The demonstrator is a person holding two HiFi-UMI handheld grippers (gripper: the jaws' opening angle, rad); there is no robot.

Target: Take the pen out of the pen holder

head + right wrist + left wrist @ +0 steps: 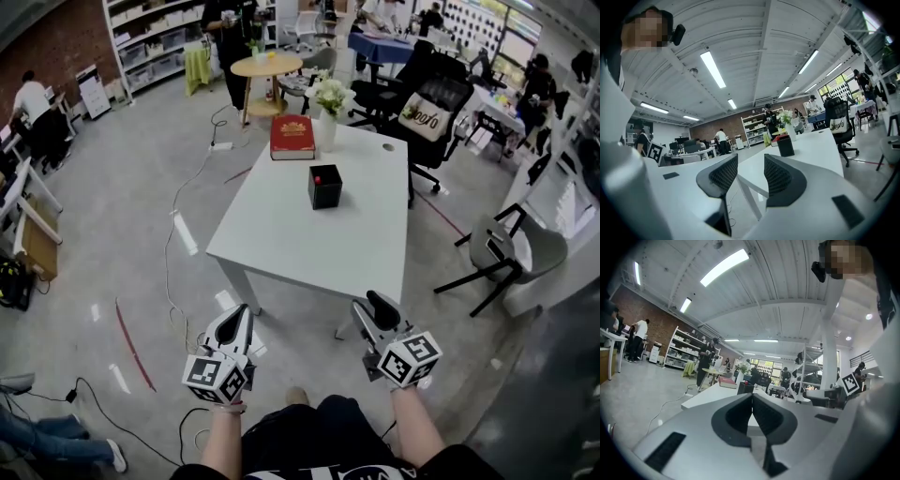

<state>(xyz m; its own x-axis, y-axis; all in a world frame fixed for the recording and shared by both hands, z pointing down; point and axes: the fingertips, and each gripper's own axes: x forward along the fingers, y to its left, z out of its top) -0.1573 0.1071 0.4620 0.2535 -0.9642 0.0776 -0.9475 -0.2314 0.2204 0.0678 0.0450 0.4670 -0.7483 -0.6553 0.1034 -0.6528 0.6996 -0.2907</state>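
A black cube-shaped pen holder (324, 187) stands in the middle of the white table (309, 246), with a small red tip (318, 178) showing at its top. Both grippers hang in front of the table's near edge, well short of the holder. My left gripper (241, 313) has its jaws together with nothing between them. My right gripper (372, 307) is open and empty. The left gripper view shows the holder (744, 388) far off beyond its gripper (752, 401). In the right gripper view the holder (786, 146) stands on the table (820, 146) beyond that gripper (746, 176).
A red book (292, 137) and a white vase of flowers (329, 101) stand at the table's far end. Black office chairs (436, 105) and a grey chair (516, 249) are to the right. Cables (172, 281) lie on the floor to the left. People stand further back.
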